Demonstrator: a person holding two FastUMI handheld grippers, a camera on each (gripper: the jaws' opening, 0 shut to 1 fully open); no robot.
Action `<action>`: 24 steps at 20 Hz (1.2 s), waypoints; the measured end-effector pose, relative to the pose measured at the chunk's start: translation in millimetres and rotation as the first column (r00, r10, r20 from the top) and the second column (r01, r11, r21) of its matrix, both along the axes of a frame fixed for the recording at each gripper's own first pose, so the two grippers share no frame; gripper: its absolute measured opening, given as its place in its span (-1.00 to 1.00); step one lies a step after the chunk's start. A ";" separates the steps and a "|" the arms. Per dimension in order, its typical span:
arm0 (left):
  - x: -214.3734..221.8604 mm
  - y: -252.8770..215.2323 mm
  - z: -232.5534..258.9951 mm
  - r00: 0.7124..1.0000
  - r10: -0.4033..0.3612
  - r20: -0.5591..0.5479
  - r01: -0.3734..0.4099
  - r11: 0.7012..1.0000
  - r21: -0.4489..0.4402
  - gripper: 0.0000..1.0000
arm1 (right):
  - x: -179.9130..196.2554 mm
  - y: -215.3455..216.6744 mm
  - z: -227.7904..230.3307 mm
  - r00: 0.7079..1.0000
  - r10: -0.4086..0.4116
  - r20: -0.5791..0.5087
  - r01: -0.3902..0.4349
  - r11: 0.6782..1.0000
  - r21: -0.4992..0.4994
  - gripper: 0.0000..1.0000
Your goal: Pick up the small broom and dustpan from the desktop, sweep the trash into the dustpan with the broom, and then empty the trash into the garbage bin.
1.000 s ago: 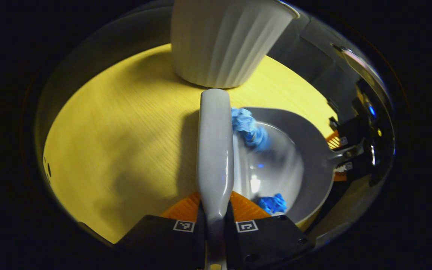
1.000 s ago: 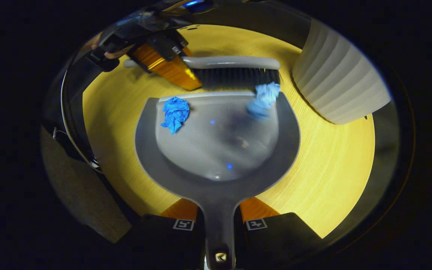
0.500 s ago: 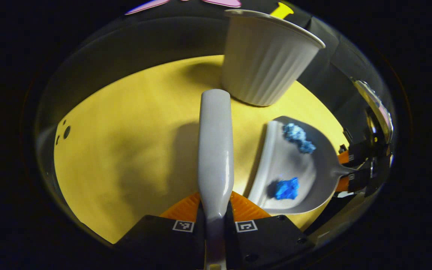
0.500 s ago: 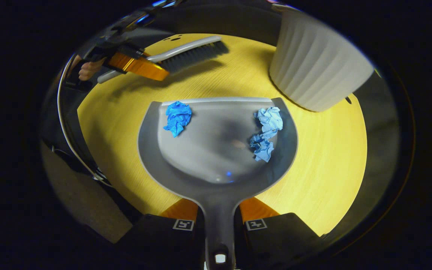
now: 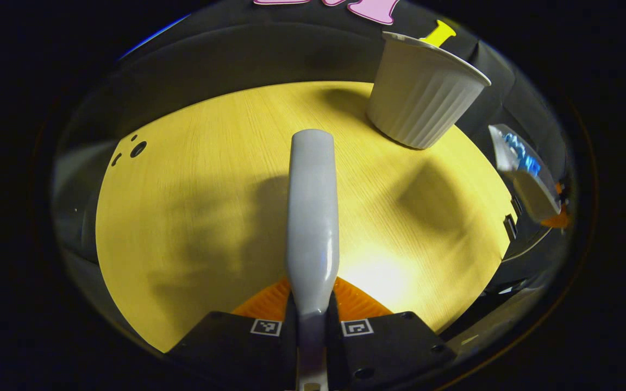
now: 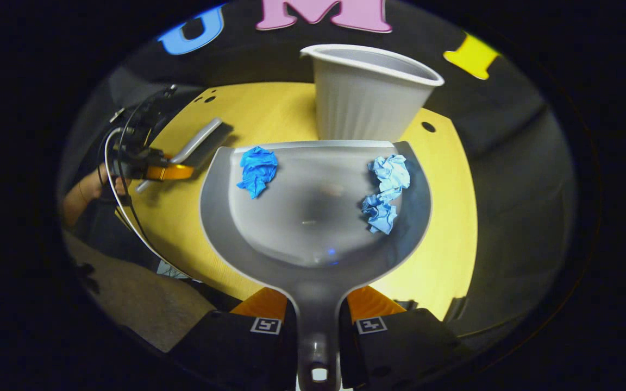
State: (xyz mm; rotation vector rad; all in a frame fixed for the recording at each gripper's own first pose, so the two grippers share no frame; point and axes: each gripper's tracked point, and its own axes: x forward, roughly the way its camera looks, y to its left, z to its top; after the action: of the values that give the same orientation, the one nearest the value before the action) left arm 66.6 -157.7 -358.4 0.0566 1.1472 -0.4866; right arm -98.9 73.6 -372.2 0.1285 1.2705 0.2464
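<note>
My left gripper (image 5: 313, 309) is shut on the grey broom (image 5: 313, 217), whose back runs straight ahead above the yellow desktop (image 5: 193, 206). My right gripper (image 6: 315, 320) is shut on the handle of the grey dustpan (image 6: 313, 255), held level above the desk. Two crumpled blue paper scraps lie in the pan, a darker scrap (image 6: 257, 169) at its front left and a paler scrap (image 6: 386, 190) at its right. The white ribbed garbage bin (image 6: 370, 98) stands just beyond the pan's front lip. In the left gripper view the lifted dustpan (image 5: 525, 174) hangs at the far right, near the bin (image 5: 424, 92).
In the right gripper view the broom (image 6: 199, 144) and the left gripper (image 6: 155, 168) are off to the left, with a hand (image 6: 87, 190) behind them. Small holes (image 5: 138, 149) mark the desktop's far left corner. The desk's right edge (image 5: 508, 228) drops off below the dustpan.
The dustpan has risen off the desk with both scraps and now faces the bin. The broom has pulled back and away to the left. The bin looks farther off in the left gripper view.
</note>
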 end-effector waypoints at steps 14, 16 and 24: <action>5.2 -3.6 2.4 0.999 -0.040 0.008 0.040 0.998 -0.052 -0.49 | 29.7 16.0 2.7 0.970 -0.243 0.028 0.244 0.969 -0.035 -0.31; 4.6 -3.5 2.4 0.999 -0.040 0.008 0.041 0.998 -0.048 -0.49 | 29.7 15.4 1.7 0.965 -0.260 0.036 0.261 0.964 -0.051 -0.31; 3.6 -3.2 1.1 1.000 0.027 -0.012 -0.027 0.999 -0.040 -0.50 | 21.6 8.4 2.7 0.991 -0.132 0.010 0.130 0.952 -0.275 -0.31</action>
State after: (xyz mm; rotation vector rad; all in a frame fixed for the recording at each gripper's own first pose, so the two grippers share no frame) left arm 70.2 -160.9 -357.3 0.0038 1.1481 -0.4862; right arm -77.4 82.0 -369.5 -0.0254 1.2861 -0.0472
